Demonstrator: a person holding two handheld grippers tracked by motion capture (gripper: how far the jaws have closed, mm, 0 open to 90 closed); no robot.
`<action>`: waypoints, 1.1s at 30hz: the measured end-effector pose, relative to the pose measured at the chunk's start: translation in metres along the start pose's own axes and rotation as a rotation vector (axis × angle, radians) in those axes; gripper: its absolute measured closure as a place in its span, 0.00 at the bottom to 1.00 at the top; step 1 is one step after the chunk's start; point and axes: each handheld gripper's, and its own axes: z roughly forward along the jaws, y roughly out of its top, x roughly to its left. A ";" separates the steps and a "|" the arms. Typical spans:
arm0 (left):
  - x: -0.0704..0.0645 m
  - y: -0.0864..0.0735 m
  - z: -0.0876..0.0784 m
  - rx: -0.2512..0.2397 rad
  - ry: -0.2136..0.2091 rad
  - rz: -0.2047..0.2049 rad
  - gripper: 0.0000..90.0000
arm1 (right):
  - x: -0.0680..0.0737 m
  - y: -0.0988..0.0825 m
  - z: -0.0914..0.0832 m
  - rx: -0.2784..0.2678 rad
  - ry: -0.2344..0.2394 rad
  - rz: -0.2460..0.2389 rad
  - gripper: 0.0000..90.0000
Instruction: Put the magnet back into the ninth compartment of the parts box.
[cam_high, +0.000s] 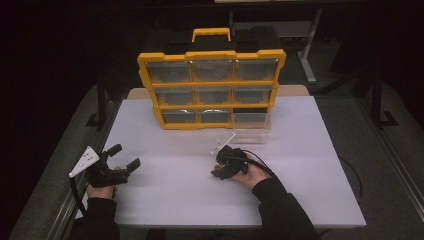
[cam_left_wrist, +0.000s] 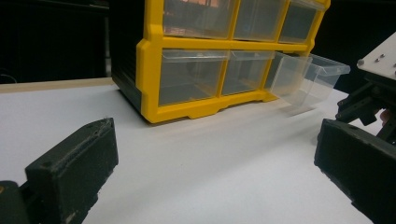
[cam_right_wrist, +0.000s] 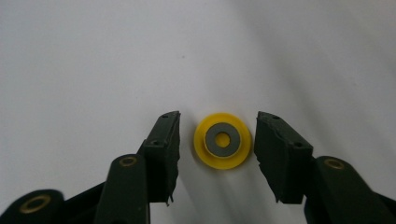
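1. Landmark: the yellow drawer cabinet (cam_high: 212, 90) stands upright at the far middle of the white table (cam_high: 165, 200), handle on top, three rows of three clear drawers facing the person.
2. Around it: the bottom right drawer (cam_high: 251, 124) is pulled out toward the person and juts from the cabinet front; in the left gripper view it hangs tilted, front end lower. Nothing can be made out inside it or in the other drawers.
3. Task thing: a small yellow disc (cam_right_wrist: 222, 140) with a grey ring in its middle lies flat on the table, in front of the cabinet and nearer the person than the pulled-out drawer. It is round, so no long axis; its flat face and centre hole point straight up.
4. Right gripper (cam_right_wrist: 217, 140): over the disc, in front of the cabinet's right half, pointing down. Jaws stand one on each side of the disc, a thin gap showing on both sides; pads not pressing, so released.
5. Nothing lies between the jaws and the disc.
6. Left gripper (cam_high: 127, 159): well left of the cabinet's front, near the table's near left corner, aimed toward the cabinet. Jaws spread wide, holding nothing.
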 end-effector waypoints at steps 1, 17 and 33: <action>0.000 0.000 0.000 0.000 0.001 0.000 0.00 | 0.001 0.000 0.000 -0.002 -0.010 -0.003 0.61; 0.000 0.000 0.000 -0.004 -0.001 0.003 0.00 | 0.003 0.001 -0.011 -0.033 -0.017 -0.004 0.68; 0.000 0.000 0.000 0.000 0.002 0.003 0.00 | -0.005 0.009 -0.040 -0.099 -0.013 0.022 0.68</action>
